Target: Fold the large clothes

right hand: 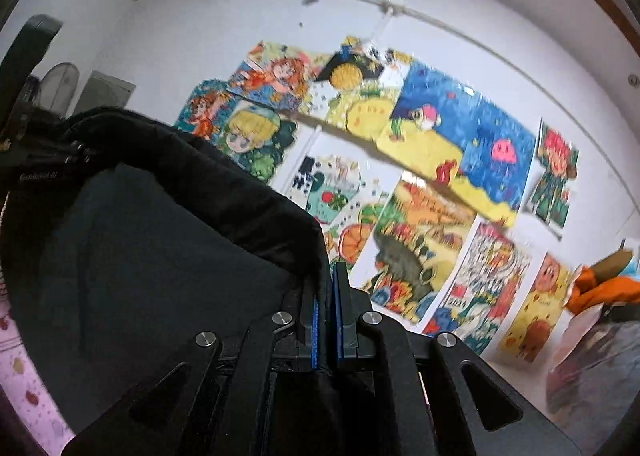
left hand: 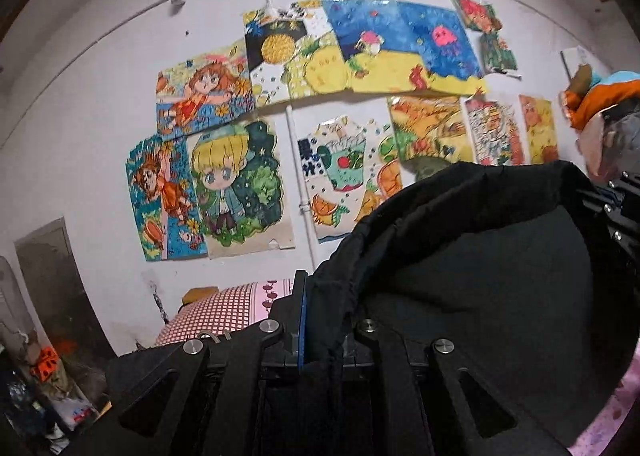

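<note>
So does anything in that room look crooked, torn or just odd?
The drawings taped on the white wall hang at mixed angles and overlap, some with curling edges. The black garment, pinched between both grippers, sags in a slack curve, which seems normal mid-fold.

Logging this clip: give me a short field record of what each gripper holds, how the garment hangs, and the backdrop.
garment: black garment, lifted, edge stretched between both grippers
left gripper: shut on the black garment's edge
right gripper: shut on the black garment's edge
garment shape: hem arcs up between the two grips
backdrop: white wall with colourful drawings
below: pink patterned bedding
</note>
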### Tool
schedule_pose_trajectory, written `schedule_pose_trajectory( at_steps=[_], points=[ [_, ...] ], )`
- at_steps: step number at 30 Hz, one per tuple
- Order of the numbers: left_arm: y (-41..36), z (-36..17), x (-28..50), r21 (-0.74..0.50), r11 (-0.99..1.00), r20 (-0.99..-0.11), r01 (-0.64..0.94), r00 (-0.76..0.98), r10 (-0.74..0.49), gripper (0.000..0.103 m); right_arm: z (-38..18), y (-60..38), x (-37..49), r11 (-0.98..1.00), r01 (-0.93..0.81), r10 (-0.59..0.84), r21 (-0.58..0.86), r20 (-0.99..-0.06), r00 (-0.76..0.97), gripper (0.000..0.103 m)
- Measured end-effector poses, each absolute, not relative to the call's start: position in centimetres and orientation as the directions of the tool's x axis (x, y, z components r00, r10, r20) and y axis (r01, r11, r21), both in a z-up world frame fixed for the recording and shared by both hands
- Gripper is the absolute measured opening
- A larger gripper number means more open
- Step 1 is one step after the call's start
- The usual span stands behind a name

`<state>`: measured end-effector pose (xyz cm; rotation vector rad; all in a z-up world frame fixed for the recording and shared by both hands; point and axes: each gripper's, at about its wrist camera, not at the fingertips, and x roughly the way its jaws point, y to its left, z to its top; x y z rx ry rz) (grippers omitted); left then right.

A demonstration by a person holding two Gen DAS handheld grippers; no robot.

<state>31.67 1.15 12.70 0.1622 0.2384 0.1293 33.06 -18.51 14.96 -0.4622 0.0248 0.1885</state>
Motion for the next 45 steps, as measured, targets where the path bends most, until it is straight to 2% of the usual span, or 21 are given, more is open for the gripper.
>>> schedule_pose_trajectory(
  at_steps=[9, 15, 22, 34, 37, 39, 41, 43, 44, 45],
  points=[
    [1.7, 9.6, 37.4, 0.197, 0.966, -0.298, -0.169, 0.928, 0.223, 0.010, 11.7, -16.9, 39.8, 0.871, -0.161, 0.115, -0.463, -0.127, 0.985, 0.005],
    [2.0, 7.3, 39.8, 0.213, 0.959, -0.347, -0.186, 0.903, 0.252, 0.010, 8.6, -15.4, 44.1, 0.870, -0.180, 0.094, -0.458, -0.205, 0.974, 0.005],
    [2.8, 5.3, 43.2, 0.212, 0.960, -0.442, -0.182, 0.858, 0.261, 0.013, 5.8, -14.1, 47.5, 0.868, -0.192, 0.068, -0.457, -0.273, 0.959, 0.006],
    [3.0, 3.5, 44.4, 0.204, 0.964, -0.491, -0.167, 0.835, 0.249, 0.014, 4.0, -13.6, 48.2, 0.863, -0.192, 0.059, -0.467, -0.284, 0.957, 0.007],
    [3.0, 3.6, 44.4, 0.197, 0.967, -0.501, -0.163, 0.830, 0.243, 0.015, 3.7, -13.4, 48.4, 0.857, -0.173, 0.036, -0.485, -0.278, 0.960, 0.013],
    [3.1, 4.0, 44.0, 0.179, 0.971, -0.501, -0.159, 0.834, 0.230, 0.016, 3.8, -13.6, 48.2, 0.858, -0.153, 0.023, -0.491, -0.261, 0.965, 0.022],
    [3.2, 4.1, 43.6, 0.166, 0.974, -0.502, -0.157, 0.837, 0.220, 0.017, 4.3, -14.0, 47.7, 0.868, -0.142, 0.027, -0.477, -0.240, 0.970, 0.044],
    [3.3, 4.4, 43.2, 0.150, 0.978, -0.508, -0.147, 0.837, 0.204, 0.019, 5.1, -14.8, 46.9, 0.882, -0.146, 0.050, -0.449, -0.219, 0.974, 0.058],
    [3.4, 4.6, 43.0, 0.140, 0.980, -0.509, -0.141, 0.839, 0.193, 0.022, 5.5, -15.2, 46.4, 0.886, -0.151, 0.063, -0.439, -0.210, 0.976, 0.066],
    [3.4, 4.8, 42.7, 0.129, 0.983, -0.505, -0.131, 0.844, 0.179, 0.031, 5.8, -15.5, 45.9, 0.887, -0.158, 0.076, -0.433, -0.200, 0.977, 0.069]
  ],
)
